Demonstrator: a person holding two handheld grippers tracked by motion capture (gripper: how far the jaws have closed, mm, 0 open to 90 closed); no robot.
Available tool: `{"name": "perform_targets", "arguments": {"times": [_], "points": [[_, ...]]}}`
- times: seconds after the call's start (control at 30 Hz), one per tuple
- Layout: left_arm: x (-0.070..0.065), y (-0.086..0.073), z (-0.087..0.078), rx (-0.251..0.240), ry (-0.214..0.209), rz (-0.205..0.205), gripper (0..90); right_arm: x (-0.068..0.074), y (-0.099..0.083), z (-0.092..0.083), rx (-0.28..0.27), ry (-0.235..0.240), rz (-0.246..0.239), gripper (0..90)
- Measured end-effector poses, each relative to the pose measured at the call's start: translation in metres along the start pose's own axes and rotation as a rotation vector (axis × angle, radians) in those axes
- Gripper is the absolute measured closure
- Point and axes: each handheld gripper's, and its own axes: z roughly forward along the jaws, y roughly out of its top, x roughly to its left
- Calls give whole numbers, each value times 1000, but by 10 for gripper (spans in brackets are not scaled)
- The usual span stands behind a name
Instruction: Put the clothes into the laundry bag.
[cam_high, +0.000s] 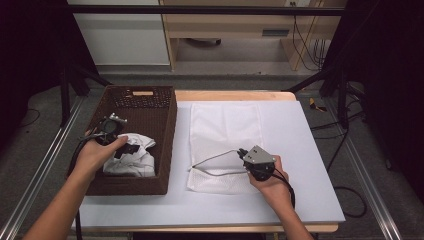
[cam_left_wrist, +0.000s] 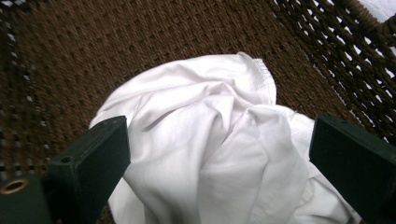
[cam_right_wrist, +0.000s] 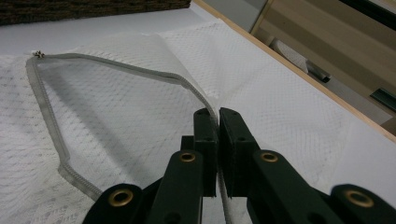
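Observation:
A crumpled white garment (cam_high: 132, 156) (cam_left_wrist: 210, 149) lies in the near end of a brown wicker basket (cam_high: 165, 127) (cam_left_wrist: 60, 60). My left gripper (cam_high: 126, 149) (cam_left_wrist: 219, 154) hangs over it, open, one jaw on each side of the cloth and neither pressing it. A white mesh laundry bag (cam_high: 225, 131) (cam_right_wrist: 112, 116) lies flat on the white table, its grey zipper (cam_high: 220, 156) (cam_right_wrist: 116, 67) undone and the mouth held up. My right gripper (cam_high: 244, 154) (cam_right_wrist: 218, 116) is shut on the upper zipper edge, lifting it.
The white tabletop (cam_high: 300, 150) has a wooden rim at the back (cam_high: 235, 95). A metal rail (cam_high: 40, 170) runs along the left of the basket. Wooden furniture (cam_right_wrist: 327, 42) stands beyond the table's far side.

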Motion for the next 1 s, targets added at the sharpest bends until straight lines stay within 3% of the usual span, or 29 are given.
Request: {"name": "perform_targets", "arguments": {"times": [0.13,0.4,0.67,1.0], "points": [[5,1,11,14,-19,-9,48,-1,0,0,-10,-3,10,862],[13,-1,29,64,17,-14,16,-1,1,0,-10,3,14,861],[3,-2,49,129,-44,34,1,-2,1,-2,-15,6,17,860],[3,-2,50,121,-47,29,1,-3,2,-3,-24,14,21,871]]}}
